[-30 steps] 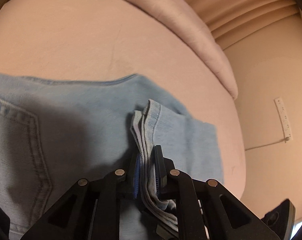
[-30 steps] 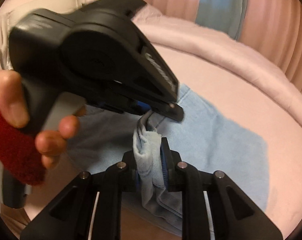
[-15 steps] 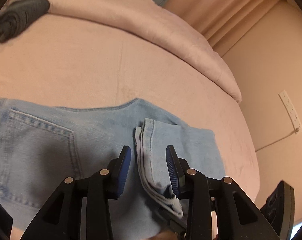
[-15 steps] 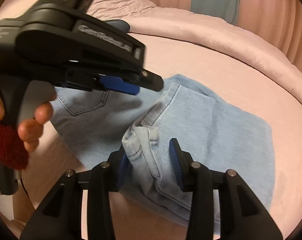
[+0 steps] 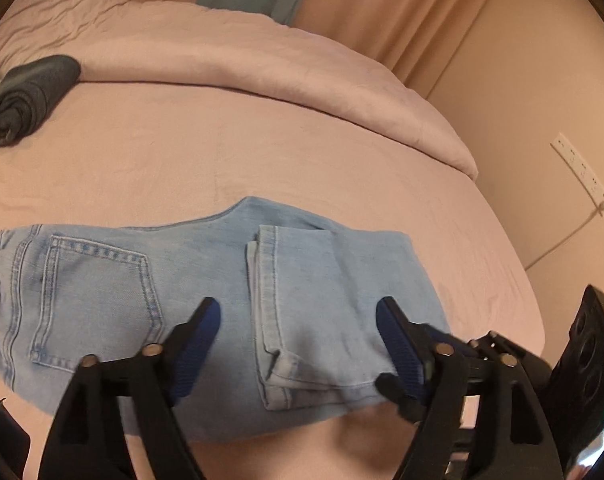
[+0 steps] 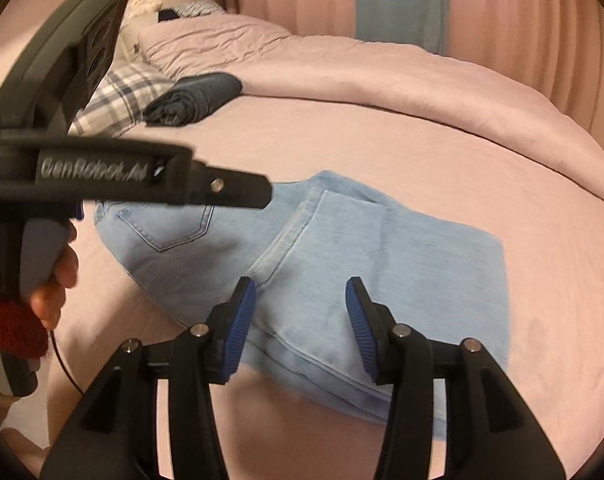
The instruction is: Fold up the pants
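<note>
light-blue denim pants (image 5: 230,300) lie folded on the pink bed (image 5: 262,152), hems beneath the left tool (image 5: 298,344) and right tool (image 6: 300,324), both opening, empty, apparently releasing the fold.

Both hand-held grippers (image 5: 298,344) (image 6: 300,320) released leg hems (image 5: 262,304), jaws opening, lifted off jeans (image 5: 142,292)

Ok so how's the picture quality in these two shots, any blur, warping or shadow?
Left wrist view: fisheye bows the bed; jeans sharp; gripper shadow on the denim near the hems. Right wrist view: the left gripper, crossing close, is motion-smeared, and the jeans' near edge looks soft. Warm pinkish light in both.
</note>
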The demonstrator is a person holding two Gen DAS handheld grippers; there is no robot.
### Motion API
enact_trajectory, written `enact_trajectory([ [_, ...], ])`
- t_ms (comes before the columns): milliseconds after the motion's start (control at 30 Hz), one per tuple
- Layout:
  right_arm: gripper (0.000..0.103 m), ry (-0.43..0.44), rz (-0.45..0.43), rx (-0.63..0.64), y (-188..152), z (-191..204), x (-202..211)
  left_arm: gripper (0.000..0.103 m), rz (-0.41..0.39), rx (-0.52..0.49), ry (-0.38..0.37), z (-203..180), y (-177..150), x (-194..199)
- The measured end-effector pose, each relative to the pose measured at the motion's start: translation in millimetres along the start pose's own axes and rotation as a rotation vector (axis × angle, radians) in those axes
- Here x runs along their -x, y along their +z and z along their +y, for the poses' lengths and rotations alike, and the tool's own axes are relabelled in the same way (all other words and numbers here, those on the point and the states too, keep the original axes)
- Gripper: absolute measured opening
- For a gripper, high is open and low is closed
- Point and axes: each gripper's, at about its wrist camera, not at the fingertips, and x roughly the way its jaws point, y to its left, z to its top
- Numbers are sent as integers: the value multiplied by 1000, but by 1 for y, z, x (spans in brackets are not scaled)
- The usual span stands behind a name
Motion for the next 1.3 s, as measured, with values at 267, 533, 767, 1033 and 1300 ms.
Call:
enact_trajectory([
  [267, 50, -45, -32, -112, -17, -1, 17, 80, 33, -113, -27, -31, -9, -10],
  [533, 29, -144, 0, -207, -2, -69, 9, 80, 117, -225, -83, -78, -20, -54],
  [767, 17, -125, 90, -212, 17, -98, -42, 80, 199, -287, 7, -82, -33, -100],
  [1033, 16, -138, 207, -127, 10, -91, -80, 80, 215, -261, -21, -62, -37, -103],
  [1300, 20, -57, 84, -150, -8, -62, 4, 80, 122, -188, 56, -21, -24, -66],
])
